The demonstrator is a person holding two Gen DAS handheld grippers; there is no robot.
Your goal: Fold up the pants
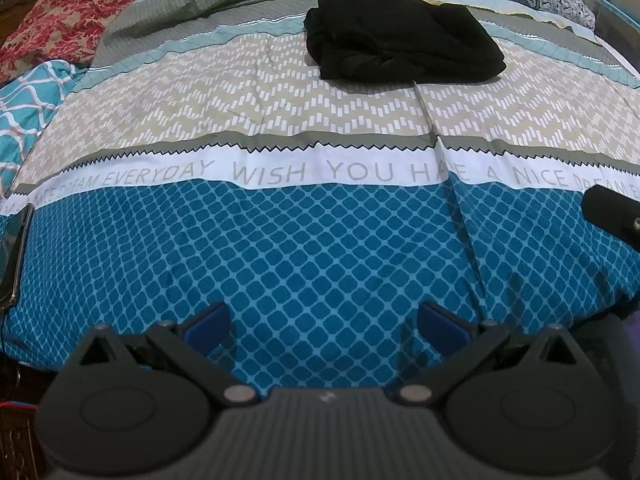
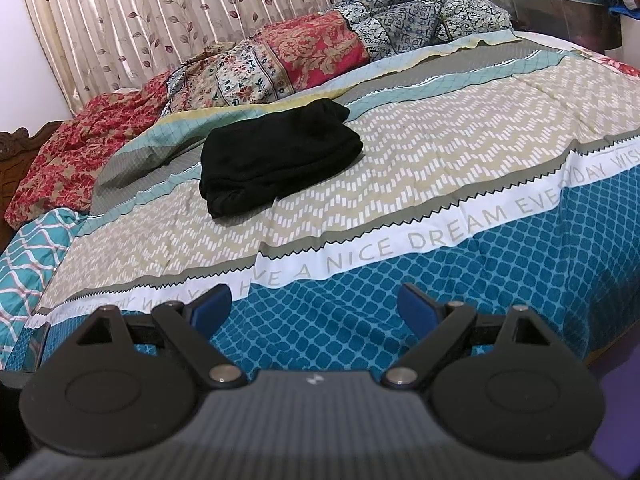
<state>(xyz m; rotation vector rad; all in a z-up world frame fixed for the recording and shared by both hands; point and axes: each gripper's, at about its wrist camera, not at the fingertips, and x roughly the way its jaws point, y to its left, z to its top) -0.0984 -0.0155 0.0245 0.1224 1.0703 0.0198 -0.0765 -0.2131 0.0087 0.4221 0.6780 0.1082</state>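
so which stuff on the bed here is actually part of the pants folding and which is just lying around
Part of the job:
- black pants, in a folded bundle on the bedspread
- left gripper, open, holding nothing
- right gripper, open, holding nothing

Just lying about:
- red floral quilt and patterned bedding along the far side
- teal patterned cloth
- leaf-print curtain

The black pants (image 2: 276,156) lay folded on the patterned bedsheet (image 2: 400,200) — well apart from the right gripper (image 2: 316,308), whose blue fingers (image 2: 210,304) stood spread, holding nothing.
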